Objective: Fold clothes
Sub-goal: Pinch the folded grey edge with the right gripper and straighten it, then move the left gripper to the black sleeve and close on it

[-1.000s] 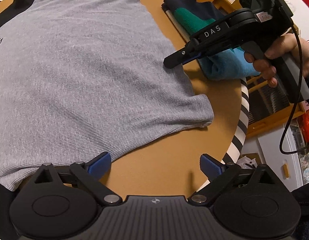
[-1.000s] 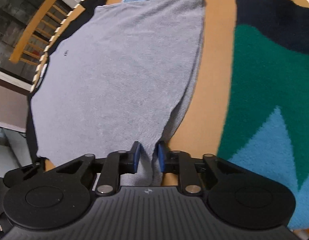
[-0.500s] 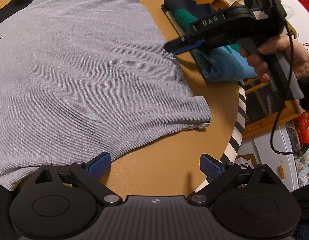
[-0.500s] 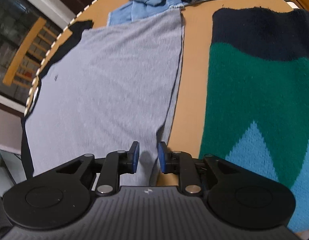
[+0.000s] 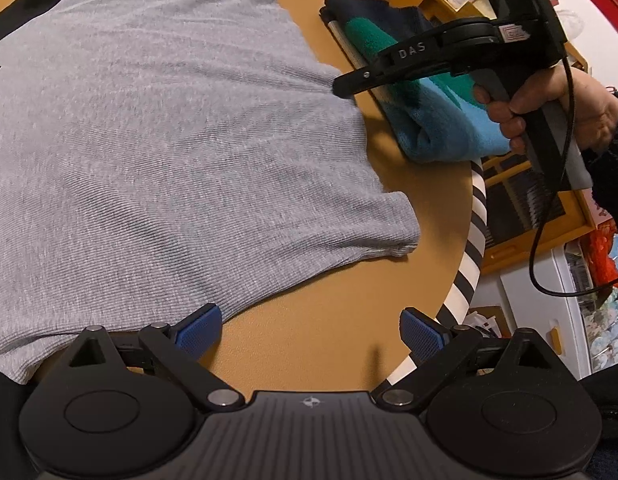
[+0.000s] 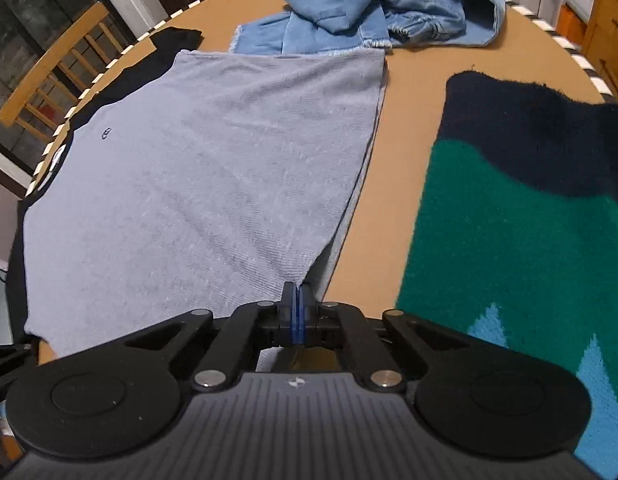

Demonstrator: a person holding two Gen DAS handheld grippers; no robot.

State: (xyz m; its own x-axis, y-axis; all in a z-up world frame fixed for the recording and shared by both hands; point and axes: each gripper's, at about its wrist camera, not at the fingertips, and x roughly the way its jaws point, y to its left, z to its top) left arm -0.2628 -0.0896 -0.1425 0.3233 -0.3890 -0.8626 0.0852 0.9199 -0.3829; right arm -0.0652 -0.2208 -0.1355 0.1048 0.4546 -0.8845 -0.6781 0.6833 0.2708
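Observation:
A grey T-shirt (image 5: 169,140) lies flat on the round brown table (image 5: 329,312), its short sleeve (image 5: 389,224) pointing toward the table's edge. My left gripper (image 5: 309,326) is open just above the table at the shirt's near edge, and its left pad (image 5: 199,326) touches the cloth. My right gripper (image 6: 295,304) is shut on the shirt's (image 6: 209,180) side edge. In the left wrist view the right gripper's tip (image 5: 343,88) rests on that edge, held by a hand (image 5: 549,100).
A folded green, blue and navy sweater (image 6: 509,220) lies right of the shirt. Crumpled denim (image 6: 389,12) sits at the far side, with a black garment (image 6: 109,80) beyond the shirt. The striped table rim (image 5: 477,220) is close. A wooden chair (image 6: 49,80) stands outside it.
My right gripper, slightly parted before, rose off the cloth, came back down and has shut on the shirt's side edge. The left gripper has stayed in place, open.

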